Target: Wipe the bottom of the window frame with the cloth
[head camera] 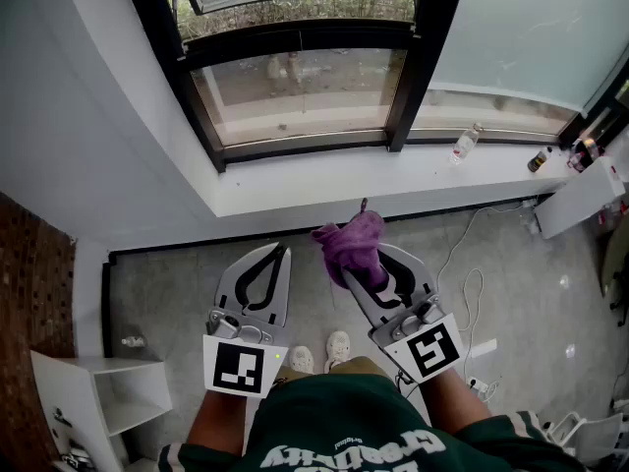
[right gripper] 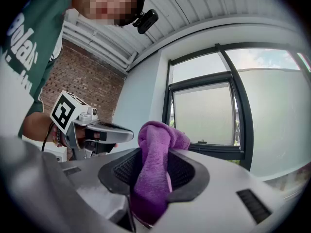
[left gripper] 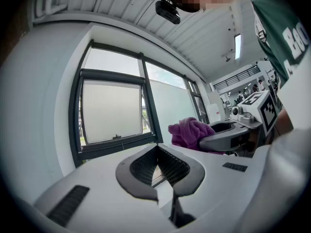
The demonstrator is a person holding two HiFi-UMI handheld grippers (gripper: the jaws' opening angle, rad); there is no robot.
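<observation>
Right claw [head camera: 371, 266] pinches purple cloth [head camera: 350, 242]; left claw [head camera: 282, 252] closed, empty.

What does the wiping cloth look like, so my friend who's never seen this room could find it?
Start at the big black-framed window and drop past the white sill to the two grey tools held over the floor. The cloth sticks up from the right tool, pinched in it. It is a bunched purple lump; the left tool beside it is shut on nothing.
</observation>
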